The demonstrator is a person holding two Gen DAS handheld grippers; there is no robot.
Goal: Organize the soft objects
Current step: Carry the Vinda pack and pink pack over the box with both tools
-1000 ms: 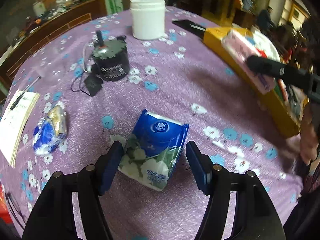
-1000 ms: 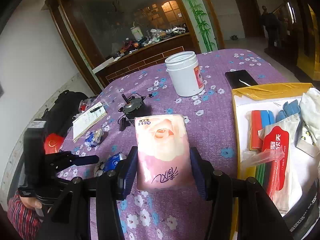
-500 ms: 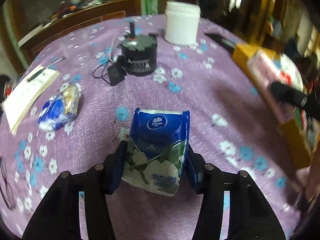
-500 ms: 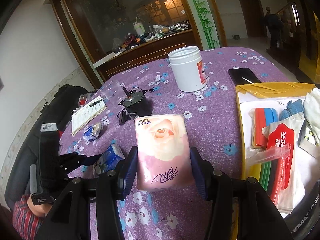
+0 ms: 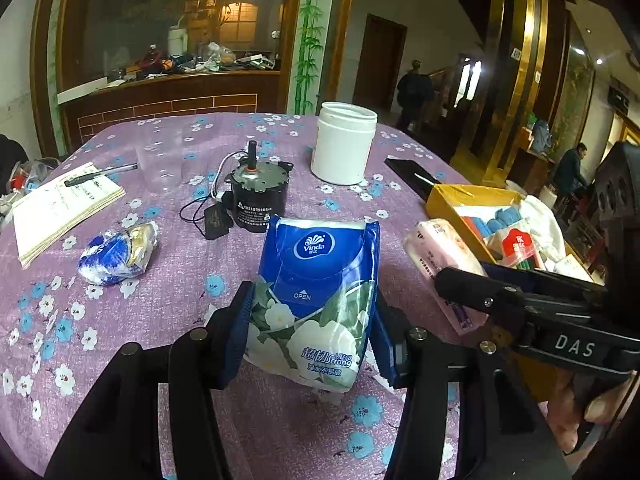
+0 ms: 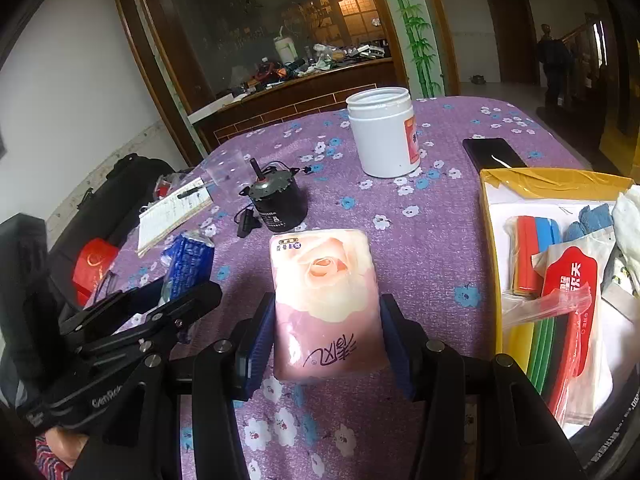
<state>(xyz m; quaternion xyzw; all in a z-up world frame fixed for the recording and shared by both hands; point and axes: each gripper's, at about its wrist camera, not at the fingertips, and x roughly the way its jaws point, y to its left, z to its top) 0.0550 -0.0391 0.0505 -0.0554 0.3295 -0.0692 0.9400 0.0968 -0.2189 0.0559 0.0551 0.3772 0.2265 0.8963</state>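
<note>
A white jar (image 5: 343, 143) stands upright on the bench (image 5: 168, 280); a small motor (image 5: 256, 196), notebook (image 5: 60, 208) with pen (image 5: 100, 174), and phone (image 6: 494, 152) lie nearby.

Left gripper (image 5: 310, 332) and right gripper (image 6: 326, 340): black frames with silver screw heads, each bearing two blue ribbed pads (image 5: 237, 336). White lettering "DAS" marks the right gripper's side. A red striped sleeve (image 6: 50, 466) shows behind the left gripper.
</note>
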